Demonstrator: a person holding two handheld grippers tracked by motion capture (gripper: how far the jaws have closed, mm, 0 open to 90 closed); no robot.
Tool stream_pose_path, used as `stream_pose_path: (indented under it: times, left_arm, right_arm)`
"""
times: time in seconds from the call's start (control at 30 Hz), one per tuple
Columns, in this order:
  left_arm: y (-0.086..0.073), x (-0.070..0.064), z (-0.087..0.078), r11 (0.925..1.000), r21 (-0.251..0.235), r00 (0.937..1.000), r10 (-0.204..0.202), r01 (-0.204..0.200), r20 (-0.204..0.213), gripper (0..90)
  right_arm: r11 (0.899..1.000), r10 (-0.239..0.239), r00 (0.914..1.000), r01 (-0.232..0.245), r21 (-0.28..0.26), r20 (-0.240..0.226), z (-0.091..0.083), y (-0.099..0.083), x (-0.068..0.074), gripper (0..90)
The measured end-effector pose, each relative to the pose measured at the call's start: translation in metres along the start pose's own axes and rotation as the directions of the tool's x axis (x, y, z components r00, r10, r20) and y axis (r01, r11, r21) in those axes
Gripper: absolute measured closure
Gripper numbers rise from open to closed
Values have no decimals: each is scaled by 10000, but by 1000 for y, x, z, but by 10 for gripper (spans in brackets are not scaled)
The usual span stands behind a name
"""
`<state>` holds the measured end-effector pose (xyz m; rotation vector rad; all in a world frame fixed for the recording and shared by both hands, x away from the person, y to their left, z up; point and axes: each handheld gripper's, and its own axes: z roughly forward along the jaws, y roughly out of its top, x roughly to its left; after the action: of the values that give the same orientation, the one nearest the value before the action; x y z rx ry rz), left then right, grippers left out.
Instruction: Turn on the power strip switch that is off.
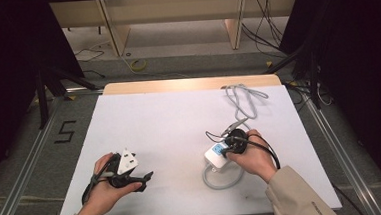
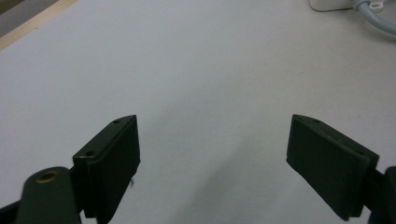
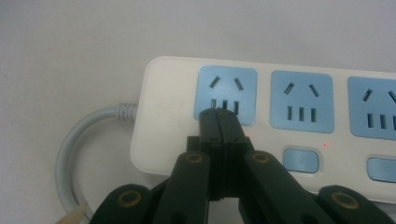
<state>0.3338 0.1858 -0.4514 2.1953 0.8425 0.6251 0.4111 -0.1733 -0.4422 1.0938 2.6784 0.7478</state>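
Nearest my high camera, at the lower left, the left hand (image 1: 103,188) lies low on the table (image 1: 169,124) holding the left gripper (image 1: 145,181). It lies roughly level and points right, toward the middle of the table. In its own view I read the jaws as spread wide with bare white surface between them; they hold nothing. At the top right corner of that view I see a corner of the strip (image 2: 329,4) and a bend of its cable (image 2: 380,16), well apart from the jaws.

Moving right, the strip (image 3: 299,112) lies flat on the right half of the table, near the front edge. In the right gripper view its long axis runs across the picture: the cable (image 3: 74,140) leaves its left end and curls toward the camera, and the row of blue sockets (image 3: 302,101) faces up. A small red light (image 3: 324,144) shows just above the row of blue switches (image 3: 300,160). In the high view I see the grey cable loop in front of the strip and a second run coiling away toward the far edge.

The right hand (image 1: 254,156) sits over the strip, forearm coming in from the bottom right, wrist tipped down. The right gripper (image 3: 219,114) has its jaws pressed together, with nothing between them. Its tip is at the lower slots of the leftmost socket (image 3: 225,95); I cannot tell whether it touches.
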Motion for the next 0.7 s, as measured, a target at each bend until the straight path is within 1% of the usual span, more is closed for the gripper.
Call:
stream_pose_path:
  times: [0.17,0.2,0.27,0.43,0.47,0.5,0.6,0.7]
  left_arm:
    - [0,0,0,10000,42,10000,50,-50,3,170]
    - [0,0,0,10000,9,10000,11,-11,-7,170]
    - [0,0,0,10000,48,10000,55,-55,-1,170]
    - [0,0,0,10000,-3,10000,7,-7,-3,170]
    - [0,0,0,10000,38,10000,53,-53,8,170]
    - [0,0,0,10000,4,10000,12,-12,0,170]
    - [0,0,0,10000,3,10000,17,-17,5,170]
    - [0,0,0,10000,40,10000,66,-66,14,170]
  right_arm:
    - [10000,38,9999,-38,-4,-145,-2,-1,-2,900]
    - [10000,55,9998,-56,-27,-166,-2,-1,-2,900]
    - [10000,-5,9999,4,-48,-144,-2,-1,-2,900]
    - [10000,-33,9999,33,-21,-105,-2,0,-1,900]
    - [10000,-86,9999,86,-34,-114,-2,0,-1,900]
    - [9999,-139,9999,139,-37,-102,-2,-1,-1,900]
    - [9997,-207,9998,206,-164,-61,-3,-1,0,900]
    - [9994,-182,9998,179,-296,-119,-4,-1,0,900]
